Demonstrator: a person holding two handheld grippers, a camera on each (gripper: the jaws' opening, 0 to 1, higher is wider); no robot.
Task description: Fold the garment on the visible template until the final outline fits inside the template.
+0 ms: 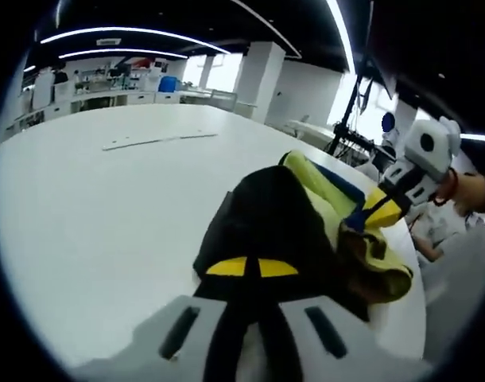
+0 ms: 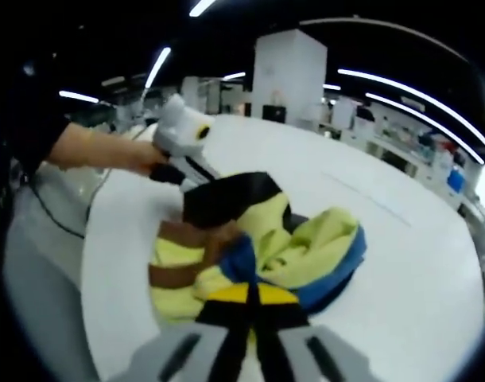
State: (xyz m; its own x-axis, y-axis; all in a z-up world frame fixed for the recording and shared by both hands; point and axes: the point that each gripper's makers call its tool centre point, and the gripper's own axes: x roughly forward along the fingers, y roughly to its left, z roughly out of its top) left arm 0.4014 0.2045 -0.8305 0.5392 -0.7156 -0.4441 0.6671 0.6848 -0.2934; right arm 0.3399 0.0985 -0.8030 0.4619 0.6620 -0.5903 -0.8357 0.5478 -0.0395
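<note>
**Garment gripped at both ends on the white counter**

The soft fabric garment in yellow, black, blue and brown (image 2: 262, 247) lies bunched in a heap on the round white counter (image 1: 91, 207), close to the counter's edge. In the left gripper view its black portion (image 1: 262, 227) sits nearest the camera, with yellow and blue folds beyond it on the right. In the right gripper view the yellow body with a blue border lies in the centre, brown bands at the left and a black section lifted at the rear.

The left gripper (image 1: 252, 270) is clamped on the black portion; cloth runs down between its yellow-tipped jaws. The same gripper appears in the right gripper view (image 2: 183, 179), carried by a person's hand (image 2: 143, 155), pinching the raised black section.

The right gripper (image 2: 248, 298) is clamped on the blue and yellow edge of the garment, fabric pinched between its jaws. It appears in the left gripper view (image 1: 378, 208) gripping the far yellow and blue folds.

A thin flat white strip (image 1: 159, 140) lies on the counter well apart from the garment. Ceiling light strips (image 1: 131, 33) run overhead.
</note>
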